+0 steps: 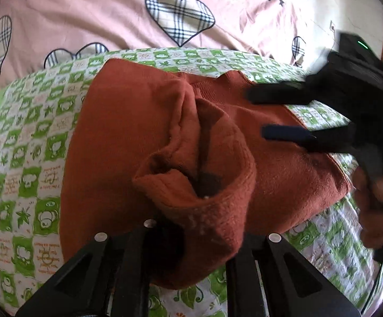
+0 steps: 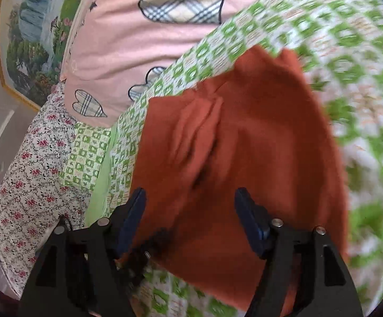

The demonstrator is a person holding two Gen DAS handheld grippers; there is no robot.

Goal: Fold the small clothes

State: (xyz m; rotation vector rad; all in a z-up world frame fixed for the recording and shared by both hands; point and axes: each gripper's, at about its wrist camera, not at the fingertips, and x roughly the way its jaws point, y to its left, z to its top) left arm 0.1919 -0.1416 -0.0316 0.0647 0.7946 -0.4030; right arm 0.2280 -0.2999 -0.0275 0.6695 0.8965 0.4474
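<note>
A bedroom in a home. A bed is spread with a green-and-white checked sheet (image 1: pixel 27 158); farther off lies a pink quilt with plaid hearts (image 1: pixel 91 8). On the left sits a floral pillow (image 2: pixel 32 163), with a framed landscape painting (image 2: pixel 32 34) on the wall behind.

Bedding and wall stuff

Green-and-white checked sheet (image 1: pixel 27 158) covers the bed, pink quilt with plaid hearts (image 1: pixel 91 13) behind it, floral cloth (image 2: pixel 27 179) beside, landscape painting (image 2: pixel 30 39) on the wall.
</note>
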